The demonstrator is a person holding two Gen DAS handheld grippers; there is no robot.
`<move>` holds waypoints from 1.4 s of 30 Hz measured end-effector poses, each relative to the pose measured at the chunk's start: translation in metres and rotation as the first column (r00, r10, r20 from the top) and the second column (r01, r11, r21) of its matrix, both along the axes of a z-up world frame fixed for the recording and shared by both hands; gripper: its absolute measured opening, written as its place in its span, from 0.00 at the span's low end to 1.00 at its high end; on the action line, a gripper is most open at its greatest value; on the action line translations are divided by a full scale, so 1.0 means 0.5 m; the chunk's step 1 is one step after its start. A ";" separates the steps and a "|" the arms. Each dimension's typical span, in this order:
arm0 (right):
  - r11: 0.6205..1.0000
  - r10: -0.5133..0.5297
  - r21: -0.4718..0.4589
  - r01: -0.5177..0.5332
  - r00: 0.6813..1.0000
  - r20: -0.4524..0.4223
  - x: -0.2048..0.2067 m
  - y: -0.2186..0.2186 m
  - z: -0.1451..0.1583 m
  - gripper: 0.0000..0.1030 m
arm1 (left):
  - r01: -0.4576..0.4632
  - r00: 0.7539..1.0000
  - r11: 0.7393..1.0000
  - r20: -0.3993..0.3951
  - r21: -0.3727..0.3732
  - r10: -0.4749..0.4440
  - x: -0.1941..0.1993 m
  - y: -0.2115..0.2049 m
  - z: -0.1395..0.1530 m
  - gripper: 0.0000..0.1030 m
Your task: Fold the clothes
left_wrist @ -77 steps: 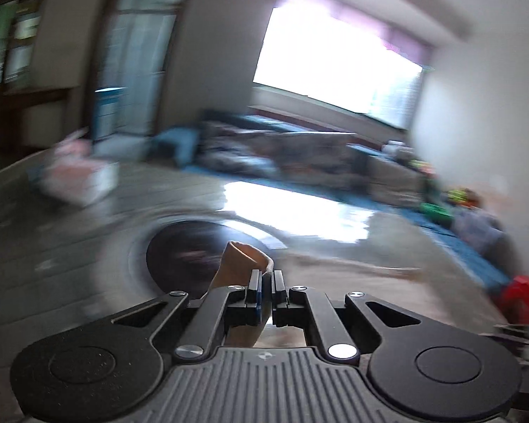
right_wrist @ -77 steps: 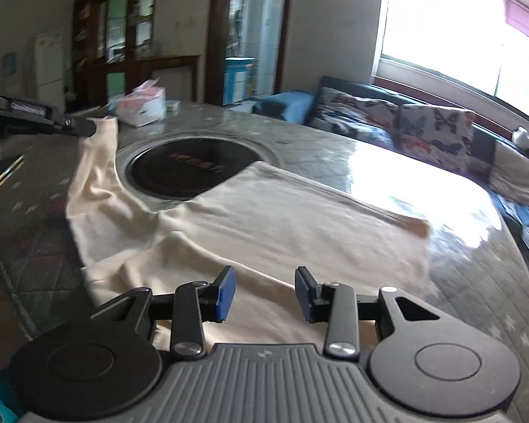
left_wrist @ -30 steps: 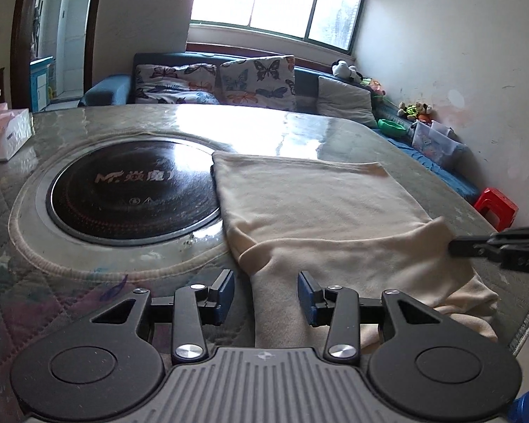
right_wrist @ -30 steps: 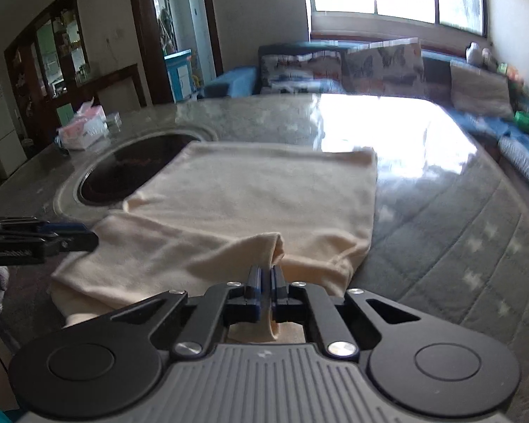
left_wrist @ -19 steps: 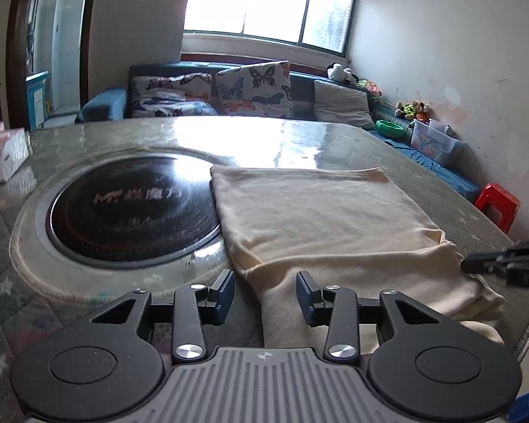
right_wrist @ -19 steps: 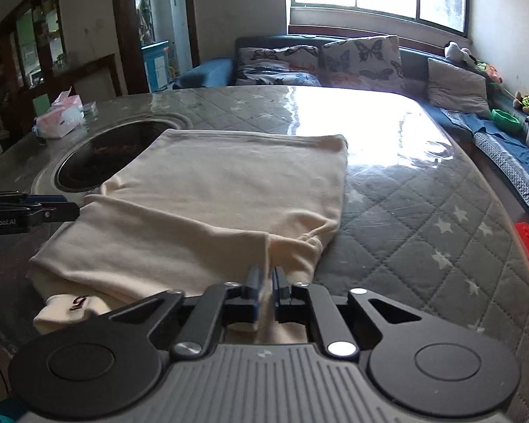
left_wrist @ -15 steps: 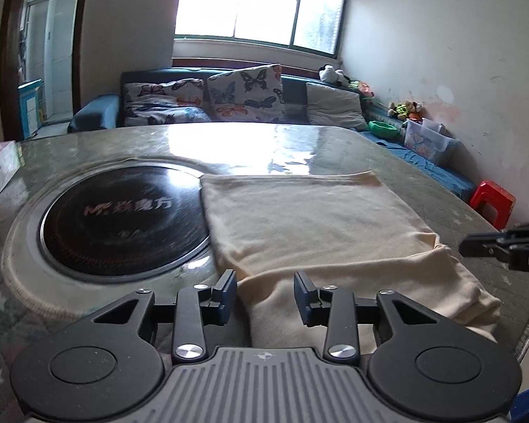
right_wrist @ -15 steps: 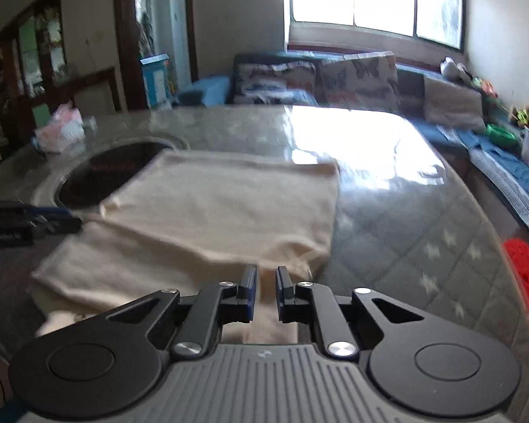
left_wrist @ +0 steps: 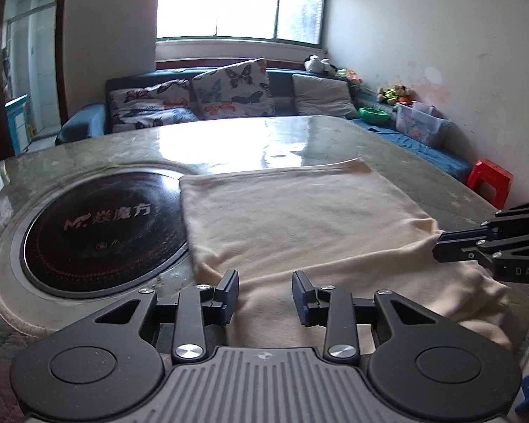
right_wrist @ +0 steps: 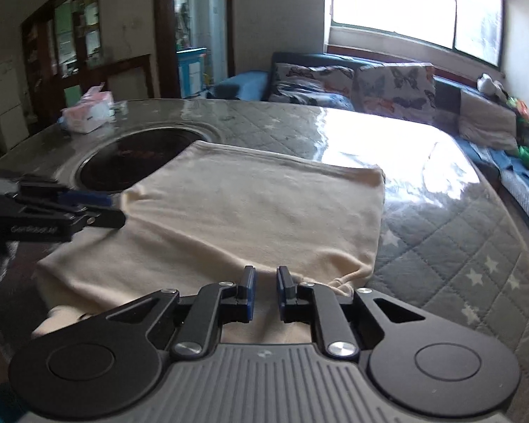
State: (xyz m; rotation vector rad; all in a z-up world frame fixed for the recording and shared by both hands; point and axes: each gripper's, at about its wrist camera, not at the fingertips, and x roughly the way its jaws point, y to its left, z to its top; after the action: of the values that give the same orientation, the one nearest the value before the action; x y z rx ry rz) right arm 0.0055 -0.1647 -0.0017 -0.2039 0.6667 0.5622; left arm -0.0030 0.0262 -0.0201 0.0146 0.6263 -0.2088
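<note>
I am standing at a large table (left_wrist: 335,130) with a glossy, quilted grey cover printed with small stars, in a living room with a bright window and a dark blue sofa (left_wrist: 278,84) behind it carrying butterfly-print cushions. Set into the table is a round black cooktop (left_wrist: 98,229) with pale lettering on its glass. Spread on the table just to the right of that cooktop, with its left edge overlapping the cooktop's rim, lies the cream garment (left_wrist: 299,218), folded into a rough rectangle; a thicker folded layer runs across its near side, and the near edge reaches the table's edge closest to me. My left gripper (left_wrist: 265,292) hovers low over the near left part of the garment, its two blue-padded fingers spread wide apart with nothing between them. My right gripper (right_wrist: 265,292) sits over the near right corner of the garment, its fingers parted by a narrower gap and also holding nothing, with bunched cloth just ahead of the tips. In the left wrist view the right gripper's black fingers reach in from the right edge, close against the garment's right side. On the far left of the table, beyond the cooktop, a pink and white tissue box (right_wrist: 86,112) stands. A red plastic stool (left_wrist: 490,183) sits on the floor by the right-hand wall.
</note>
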 end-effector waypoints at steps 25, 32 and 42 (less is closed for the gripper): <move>0.997 0.056 -0.058 -0.056 0.998 0.004 -0.090 -0.027 -0.016 0.25 | 0.062 0.998 0.996 0.019 0.060 -0.064 -0.119 -0.002 -0.013 0.37; 0.995 0.070 -0.073 -0.068 0.997 0.016 -0.099 -0.037 0.004 0.33 | 0.221 0.972 0.964 0.047 0.147 -0.230 -0.173 -0.010 0.008 0.42; 0.978 0.144 -0.158 -0.138 0.989 0.024 -0.134 -0.044 0.013 0.47 | 0.381 0.906 0.878 0.075 0.291 -0.418 -0.187 -0.072 -0.021 0.45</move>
State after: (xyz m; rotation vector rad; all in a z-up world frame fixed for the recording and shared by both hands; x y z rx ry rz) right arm -0.0615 -0.1868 0.0047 -0.4094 0.6653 0.6415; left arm -0.0964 -0.0100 -0.0304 0.4245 0.5060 -0.5193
